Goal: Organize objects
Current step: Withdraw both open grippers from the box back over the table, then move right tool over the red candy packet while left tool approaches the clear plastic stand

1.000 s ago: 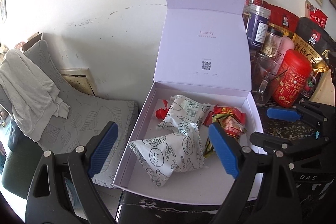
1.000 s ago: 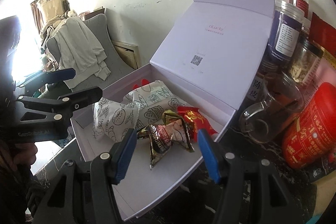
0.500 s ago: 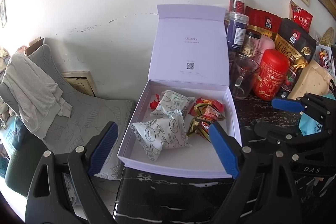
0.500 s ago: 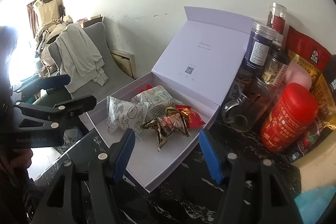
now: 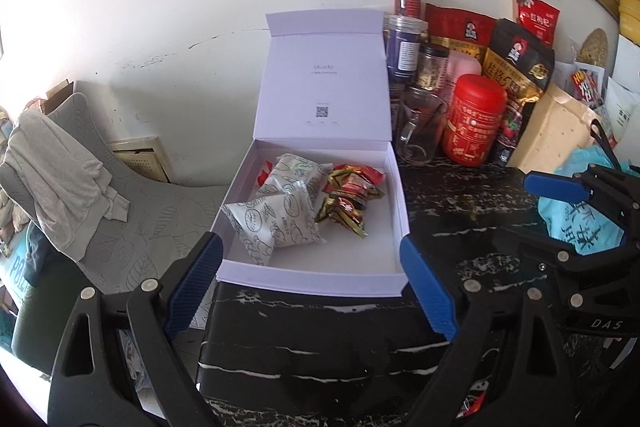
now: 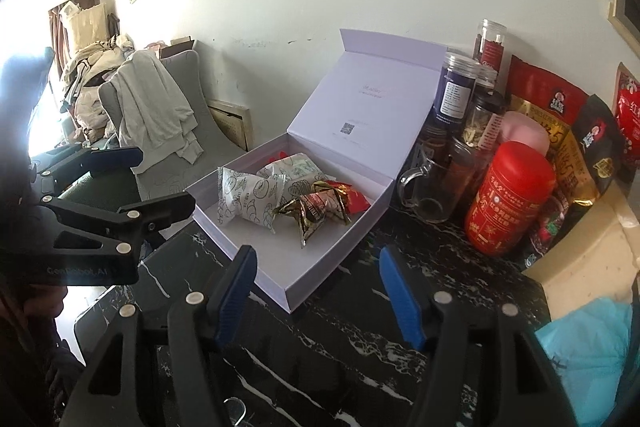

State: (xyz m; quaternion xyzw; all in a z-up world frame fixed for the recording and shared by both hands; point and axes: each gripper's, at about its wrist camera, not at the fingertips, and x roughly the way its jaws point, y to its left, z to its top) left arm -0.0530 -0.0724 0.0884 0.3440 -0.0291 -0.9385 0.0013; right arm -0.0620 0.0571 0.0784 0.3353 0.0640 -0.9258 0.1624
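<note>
Basically both tongs hang empty over the black marble counter [image 5: 460,211], short of the open white box [image 5: 316,277]: the left tongs [image 5: 310,281] gape wide with the box's near wall between the blue pads, while the right tongs [image 6: 316,287], jaws about halfway apart after just opening a little, frame the box's near corner with nothing between them. Inside the box, well beyond both tips, white snack packs [image 5: 276,223] lie on the left side just beside gold-red foil packs [image 5: 348,199]; jars, a glass mug [image 5: 420,131] and a red tin [image 5: 474,121] crowd the counter right of the box.
</note>
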